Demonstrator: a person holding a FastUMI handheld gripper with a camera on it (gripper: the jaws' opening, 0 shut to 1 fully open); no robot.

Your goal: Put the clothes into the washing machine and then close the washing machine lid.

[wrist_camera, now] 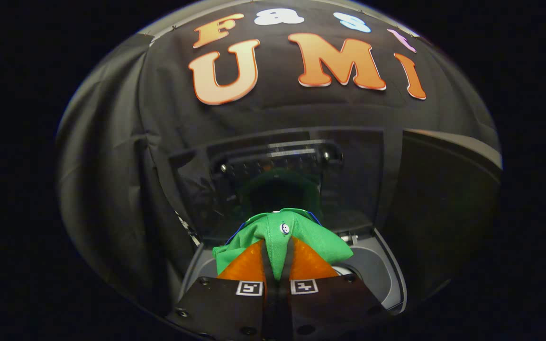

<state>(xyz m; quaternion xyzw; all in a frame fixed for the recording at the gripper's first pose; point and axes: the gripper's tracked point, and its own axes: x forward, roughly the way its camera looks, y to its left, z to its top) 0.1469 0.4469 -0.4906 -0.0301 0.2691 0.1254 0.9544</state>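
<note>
One green garment [296, 237] clamped in closed jaws, gripper [277, 265] above open washer [377, 270], glass lid [273, 175] raised behind.

Dim booth, black cloth wall [112, 189]

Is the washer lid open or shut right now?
Open: the glass lid stands raised beyond the fingers, and the tub rim lies exposed below. The gripper is shut on the green shirt.

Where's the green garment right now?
In the gripper view, the green garment is pinched between the gripper fingers, held above the washing machine opening, before its raised lid.
</note>
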